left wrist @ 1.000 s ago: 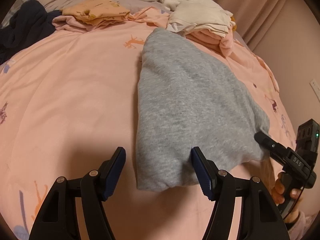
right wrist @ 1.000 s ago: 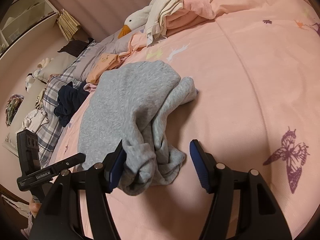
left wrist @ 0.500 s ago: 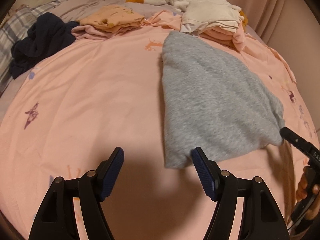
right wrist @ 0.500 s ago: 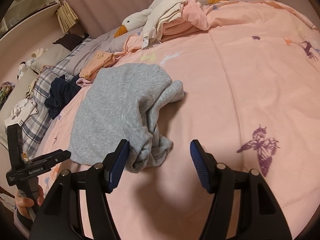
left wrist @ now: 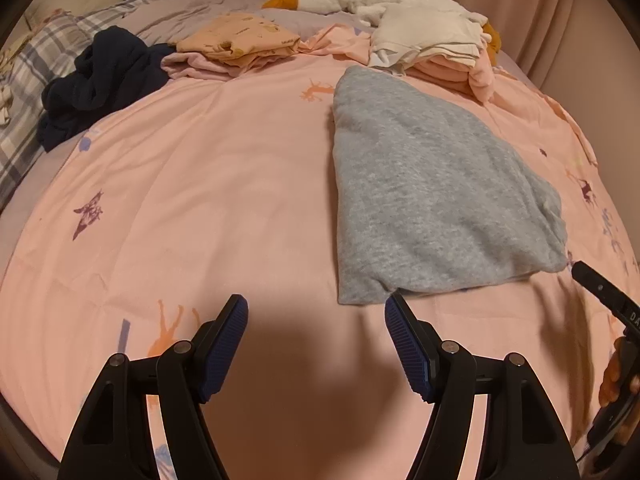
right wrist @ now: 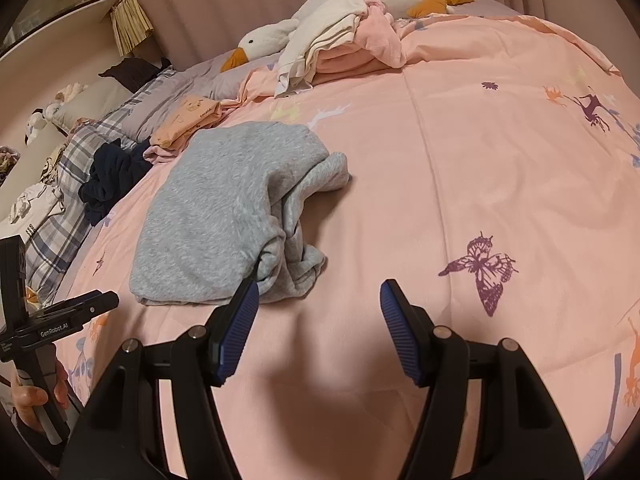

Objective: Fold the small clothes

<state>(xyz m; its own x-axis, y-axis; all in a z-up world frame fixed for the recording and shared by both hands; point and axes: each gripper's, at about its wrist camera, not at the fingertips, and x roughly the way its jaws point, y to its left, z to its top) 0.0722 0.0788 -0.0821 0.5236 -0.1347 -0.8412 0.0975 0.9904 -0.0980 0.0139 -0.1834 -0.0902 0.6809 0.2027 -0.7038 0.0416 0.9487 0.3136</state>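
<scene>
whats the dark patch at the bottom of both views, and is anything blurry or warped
Left wrist view: a soft shadow on the pink duvet below the left gripper; right wrist view: the same under the right gripper. Both are sharp, dim and warm, with fisheye bulging the bed and black corners.

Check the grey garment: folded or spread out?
Folded, roughly. The grey garment lies doubled over on the bed, smooth on top, but its right edge is bunched in loose layers.
</scene>
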